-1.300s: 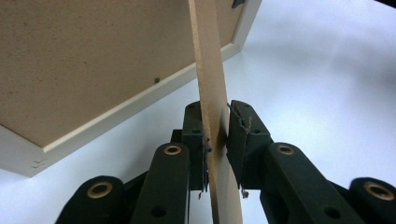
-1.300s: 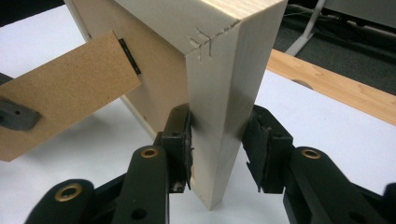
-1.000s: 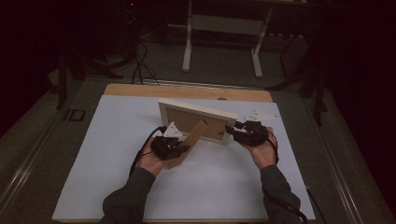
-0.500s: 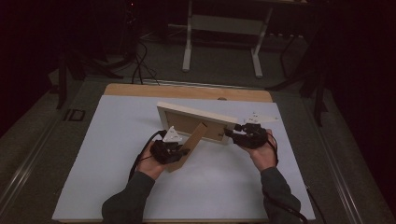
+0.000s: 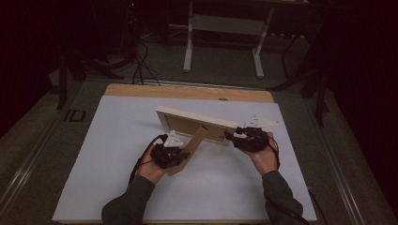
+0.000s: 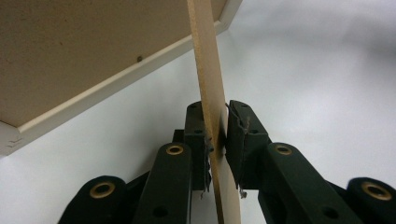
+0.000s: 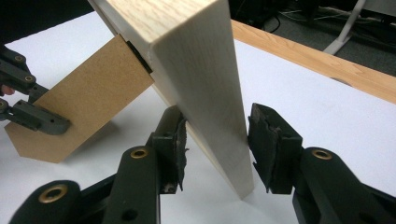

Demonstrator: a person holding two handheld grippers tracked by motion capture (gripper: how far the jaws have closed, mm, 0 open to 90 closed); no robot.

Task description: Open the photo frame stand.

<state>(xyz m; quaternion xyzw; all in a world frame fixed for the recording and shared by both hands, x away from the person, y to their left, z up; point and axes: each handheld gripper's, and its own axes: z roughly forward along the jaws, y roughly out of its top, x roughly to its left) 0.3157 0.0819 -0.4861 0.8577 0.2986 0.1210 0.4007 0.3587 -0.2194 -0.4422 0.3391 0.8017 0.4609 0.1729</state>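
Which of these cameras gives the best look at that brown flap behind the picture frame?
The right gripper view: the brown flap shows its broad face, hinged out from the frame. The left gripper view shows just its thin edge, pinched by the left gripper. The high view shows it small.

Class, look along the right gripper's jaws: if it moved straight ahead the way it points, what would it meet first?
Most likely the picture frame: its pale wooden side already stands between the right gripper's jaws, which have just been opening, with a gap at one pad.
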